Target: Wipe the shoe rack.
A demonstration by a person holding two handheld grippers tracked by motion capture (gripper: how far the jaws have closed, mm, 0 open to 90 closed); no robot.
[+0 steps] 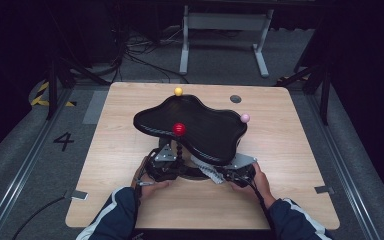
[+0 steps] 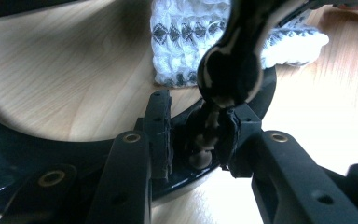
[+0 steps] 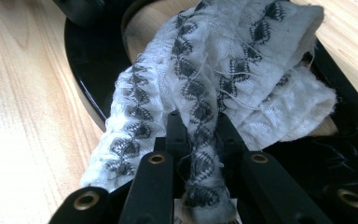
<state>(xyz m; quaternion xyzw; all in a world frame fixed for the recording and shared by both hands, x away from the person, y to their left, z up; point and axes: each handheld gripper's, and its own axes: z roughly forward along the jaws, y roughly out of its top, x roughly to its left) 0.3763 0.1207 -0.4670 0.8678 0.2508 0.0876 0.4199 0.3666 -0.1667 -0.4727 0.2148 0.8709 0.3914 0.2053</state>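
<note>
- We've got the white knitted cloth point(image 3: 223, 79) with the dark diamond pattern lying near the table's front edge, tucked under the big black wavy tray point(image 1: 200, 127), which sits on a stand.
- In the right gripper view it's bunched into a long roll running away from the jaws, over the stand's black ring base point(image 3: 88, 79).
- Our right gripper point(image 3: 200, 140) is clamped on the near end of the cloth.
- Our left gripper point(image 2: 196, 135) has its jaws set around the stand's black beaded post point(image 2: 228, 70); there's a gap on one side, so not squeezing.
- Red ball point(image 1: 179, 129), yellow ball point(image 1: 178, 91) and pink ball point(image 1: 245, 118) sit around the tray.
- The tray overhangs both grippers, so from the high view it hides most of the cloth.
</note>
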